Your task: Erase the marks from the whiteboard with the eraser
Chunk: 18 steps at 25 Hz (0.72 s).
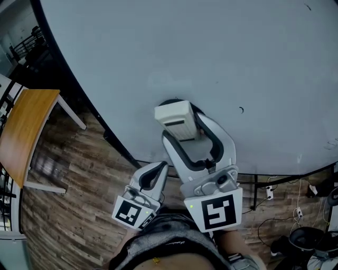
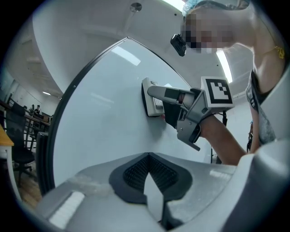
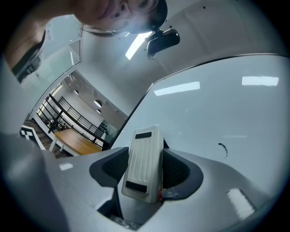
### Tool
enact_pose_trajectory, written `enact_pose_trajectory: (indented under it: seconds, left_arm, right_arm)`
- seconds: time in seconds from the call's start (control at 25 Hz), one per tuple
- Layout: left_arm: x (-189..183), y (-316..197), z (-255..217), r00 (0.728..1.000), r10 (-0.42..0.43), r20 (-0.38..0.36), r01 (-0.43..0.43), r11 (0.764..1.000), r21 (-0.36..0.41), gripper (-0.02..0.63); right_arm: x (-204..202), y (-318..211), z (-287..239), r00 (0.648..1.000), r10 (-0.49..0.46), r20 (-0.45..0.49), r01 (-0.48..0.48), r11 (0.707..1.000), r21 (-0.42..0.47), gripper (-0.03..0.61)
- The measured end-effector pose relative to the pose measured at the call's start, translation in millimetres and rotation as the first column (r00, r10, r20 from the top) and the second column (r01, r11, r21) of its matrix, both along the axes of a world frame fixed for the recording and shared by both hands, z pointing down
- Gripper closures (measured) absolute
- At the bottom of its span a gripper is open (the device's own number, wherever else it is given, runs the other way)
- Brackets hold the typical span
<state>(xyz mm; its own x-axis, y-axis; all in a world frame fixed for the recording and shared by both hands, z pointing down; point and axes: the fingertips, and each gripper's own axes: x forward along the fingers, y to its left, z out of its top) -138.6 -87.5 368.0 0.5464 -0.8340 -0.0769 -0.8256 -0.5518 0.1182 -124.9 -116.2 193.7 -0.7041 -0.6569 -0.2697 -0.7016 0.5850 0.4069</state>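
The whiteboard (image 1: 158, 47) fills most of the head view. A small dark curl mark (image 1: 241, 109) sits right of the white eraser (image 1: 177, 120), and a short stroke (image 1: 307, 7) lies near the top right. My right gripper (image 1: 188, 133) is shut on the eraser, whose felt face lies against the board. In the right gripper view the ribbed eraser (image 3: 144, 154) sits between the pads (image 3: 177, 168), with the curl mark (image 3: 222, 148) to its right. My left gripper (image 1: 152, 178) hangs shut and empty below the board's edge. Its own view shows the eraser (image 2: 152, 97) on the board.
The board's black frame (image 1: 84, 95) runs diagonally at the left. A wooden table (image 1: 24, 132) stands on the plank floor beyond it. Cables and power strips (image 1: 270, 192) lie at the lower right by a black bin (image 1: 306, 240).
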Motion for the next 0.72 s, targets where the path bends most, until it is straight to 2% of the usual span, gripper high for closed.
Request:
enact_pose_trajectory:
  seconds: [0.16,0.32,0.72]
  left_arm:
    - [-17.1,4.7,-0.1,0.999,-0.032,-0.005,0.032,0.999,0.0,0.615]
    - [-19.1,3.8,1.5,1.0,-0.026,-0.002,0.026,1.0,-0.007,0.615]
    - [41.0,-9.4,-6.4,0.998,0.068,-0.007,-0.068,0.998,-0.001,0.615]
  right_arm:
    - [-15.8,1.6,4.8,0.999,-0.015,-0.029,0.015,1.0,-0.009,0.336]
    - [-9.5,1.0,1.2,1.0,-0.023,0.018,0.024,0.999,-0.028,0.336]
    - [44.7,-4.8,-10.0,0.999,0.012,0.052,-0.01,1.0,-0.024,0.336]
